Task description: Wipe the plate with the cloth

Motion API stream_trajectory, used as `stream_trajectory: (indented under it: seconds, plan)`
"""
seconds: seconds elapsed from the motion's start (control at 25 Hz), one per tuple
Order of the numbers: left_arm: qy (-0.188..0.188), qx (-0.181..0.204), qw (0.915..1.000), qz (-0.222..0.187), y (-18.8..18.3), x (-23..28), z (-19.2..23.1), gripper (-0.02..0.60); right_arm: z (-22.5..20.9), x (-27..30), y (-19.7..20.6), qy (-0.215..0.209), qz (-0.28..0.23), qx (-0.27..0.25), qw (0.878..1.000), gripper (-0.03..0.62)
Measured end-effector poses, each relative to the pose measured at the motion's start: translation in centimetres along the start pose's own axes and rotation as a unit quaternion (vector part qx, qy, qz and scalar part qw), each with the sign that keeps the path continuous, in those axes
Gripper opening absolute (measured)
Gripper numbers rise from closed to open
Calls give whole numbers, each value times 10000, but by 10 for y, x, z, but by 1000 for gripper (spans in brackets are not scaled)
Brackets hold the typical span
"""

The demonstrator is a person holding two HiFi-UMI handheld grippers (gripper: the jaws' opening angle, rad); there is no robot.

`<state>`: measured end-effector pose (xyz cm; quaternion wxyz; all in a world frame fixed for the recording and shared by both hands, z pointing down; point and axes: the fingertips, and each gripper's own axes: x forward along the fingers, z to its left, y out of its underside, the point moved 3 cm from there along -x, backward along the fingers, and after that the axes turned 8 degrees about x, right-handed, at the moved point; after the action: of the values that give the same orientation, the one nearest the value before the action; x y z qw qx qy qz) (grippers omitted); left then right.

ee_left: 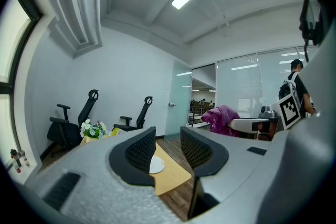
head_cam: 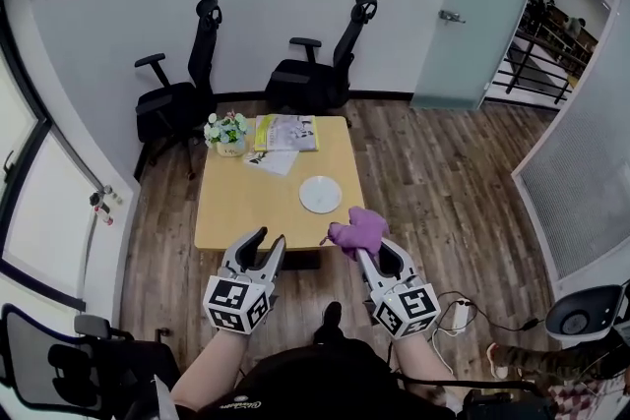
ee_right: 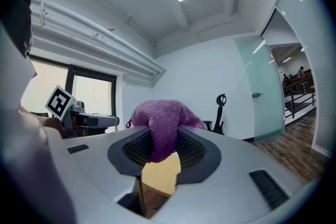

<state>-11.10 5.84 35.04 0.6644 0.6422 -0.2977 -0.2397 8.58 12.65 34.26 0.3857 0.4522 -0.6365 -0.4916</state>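
Slippage threatens: the right gripper (head_cam: 361, 252) pinches only a fold of the bunched purple cloth (head_cam: 357, 229), held short of the round white plate (head_cam: 320, 194) on the wooden table (head_cam: 231, 207). The left gripper (head_cam: 268, 240) has its fingers apart and empty.

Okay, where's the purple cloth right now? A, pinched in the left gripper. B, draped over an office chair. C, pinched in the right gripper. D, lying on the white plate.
C: the purple cloth is clamped in the right gripper, while the left gripper is open and empty and the plate sits bare on the table.
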Motion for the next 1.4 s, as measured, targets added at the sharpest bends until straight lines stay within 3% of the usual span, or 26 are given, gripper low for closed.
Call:
stream_trajectory:
  seconds: [0.4,0.64,0.88,1.24,1.4]
  plan:
    - [-336,34,9992,-234,-38,145,39,149,-107,110,-63,-414,-162,-330,9985,110]
    - [-476,58,9983,-346,-48,210,51,149,-165,155,-70,-433,-50,-240,9988,110]
    - [-657,-103,9977,-143,-33,231,64,149,-177,183,-64,-636,62,-169,9978,110]
    - [-433,25,9991,32,-38,249,79,149,-179,204,-61,-539,87,53,9985,110]
    - [-388,-103,9989,238,-27,246,91,149,-171,215,-52,-519,221,114,9983,110]
